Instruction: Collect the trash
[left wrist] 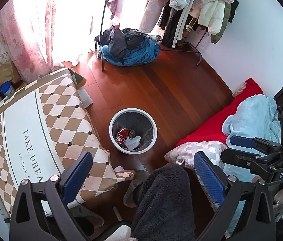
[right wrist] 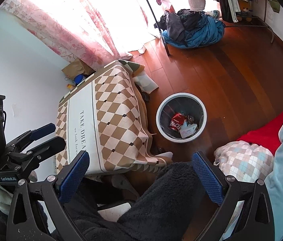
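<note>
A white round trash bin (left wrist: 130, 151) (right wrist: 179, 139) stands on the wood floor between a covered table and a bed. Inside it lie a red drink can (left wrist: 122, 135) (right wrist: 176, 122) and crumpled white paper (left wrist: 133, 142) (right wrist: 187, 129). My left gripper (left wrist: 143, 172) (right wrist: 58, 133) is open and holds nothing; it hangs over a person's dark fleece-clad leg (left wrist: 161, 200), short of the bin. My right gripper (right wrist: 141, 170) (left wrist: 227, 148) is open and holds nothing as well, close to the right of the left one.
A table under a brown-and-cream checked cloth (left wrist: 41, 120) (right wrist: 111, 110) stands left of the bin. On the right is a bed with a red blanket (left wrist: 211, 124), a pale blue cover and a checked pillow (right wrist: 245, 160). A blue clothes pile (left wrist: 129, 48) and a coat rack stand by the curtained window.
</note>
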`<control>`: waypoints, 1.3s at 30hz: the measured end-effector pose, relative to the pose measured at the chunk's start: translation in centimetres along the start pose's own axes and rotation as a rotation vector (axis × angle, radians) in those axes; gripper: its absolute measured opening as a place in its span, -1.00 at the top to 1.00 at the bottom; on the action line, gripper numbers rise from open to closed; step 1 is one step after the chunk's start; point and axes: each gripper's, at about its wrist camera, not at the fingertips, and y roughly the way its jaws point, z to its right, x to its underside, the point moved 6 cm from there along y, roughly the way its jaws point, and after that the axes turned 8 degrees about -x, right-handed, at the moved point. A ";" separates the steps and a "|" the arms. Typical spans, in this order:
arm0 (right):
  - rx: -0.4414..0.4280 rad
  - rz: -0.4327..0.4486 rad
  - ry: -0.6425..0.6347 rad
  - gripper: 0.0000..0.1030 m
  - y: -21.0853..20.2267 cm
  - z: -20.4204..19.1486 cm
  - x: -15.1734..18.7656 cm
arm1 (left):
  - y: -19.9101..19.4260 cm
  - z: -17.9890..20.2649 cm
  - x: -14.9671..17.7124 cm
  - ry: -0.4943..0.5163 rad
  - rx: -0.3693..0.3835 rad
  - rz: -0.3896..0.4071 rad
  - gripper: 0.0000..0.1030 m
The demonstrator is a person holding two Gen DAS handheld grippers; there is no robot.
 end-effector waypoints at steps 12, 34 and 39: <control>0.034 -0.002 -0.026 -1.00 -0.5 -0.6 0.3 | -0.2 -0.1 0.1 0.003 -0.042 0.018 -1.00; 0.049 -0.015 -0.032 -1.00 -0.4 -0.5 0.5 | -0.1 -0.3 0.7 -0.007 -0.036 0.006 -1.00; 0.052 -0.015 -0.032 -1.00 -0.3 -0.5 0.5 | -0.1 -0.4 0.7 -0.005 -0.035 0.005 -1.00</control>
